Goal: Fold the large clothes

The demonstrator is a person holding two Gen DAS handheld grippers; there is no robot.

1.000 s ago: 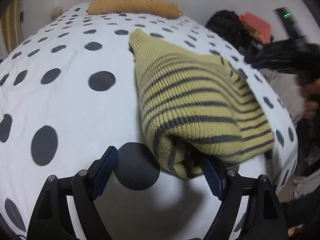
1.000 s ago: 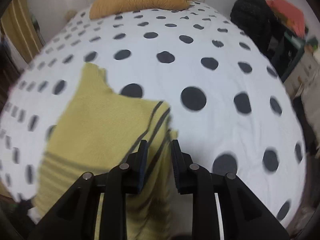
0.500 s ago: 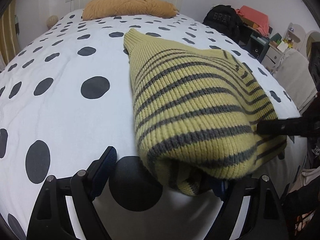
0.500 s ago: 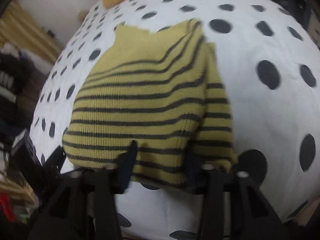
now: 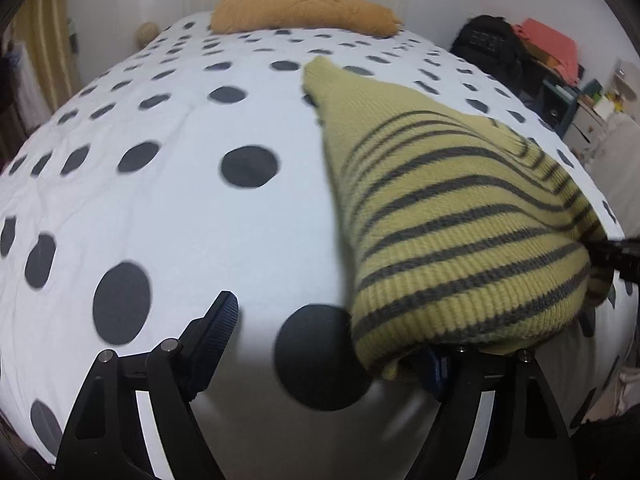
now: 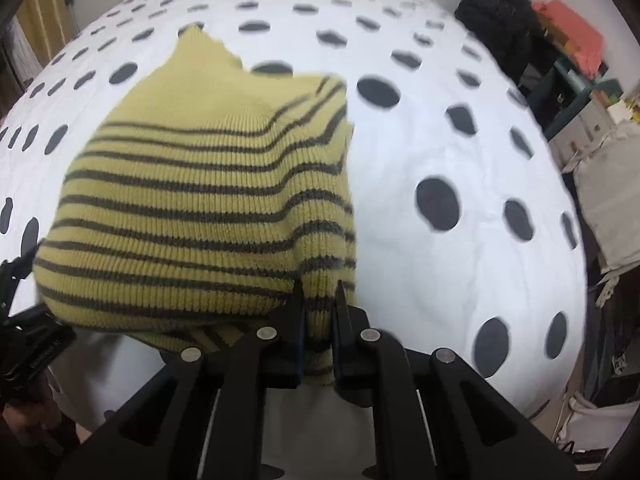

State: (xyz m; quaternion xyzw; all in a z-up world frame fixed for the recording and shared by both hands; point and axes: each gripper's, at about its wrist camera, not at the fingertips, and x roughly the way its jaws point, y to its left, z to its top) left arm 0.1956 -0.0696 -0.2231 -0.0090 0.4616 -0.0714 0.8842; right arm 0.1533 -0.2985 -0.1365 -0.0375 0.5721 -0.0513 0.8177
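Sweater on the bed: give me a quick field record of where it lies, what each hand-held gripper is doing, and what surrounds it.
item: yellow striped sweater, bunched, near edge raised off the bed
surface: white bedspread with dark dots
right hand-held gripper: fingers closed on the sweater's near right edge
left hand-held gripper: fingers spread wide, sweater draped over its right finger, not pinched
far end of bed: orange pillow
beside bed, right: black backpack

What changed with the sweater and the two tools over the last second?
The right tool swung in and closed on the near edge of the sweater, which now bunches higher toward the camera. The left tool stayed open beside it; the bed cover and pillow are unchanged.
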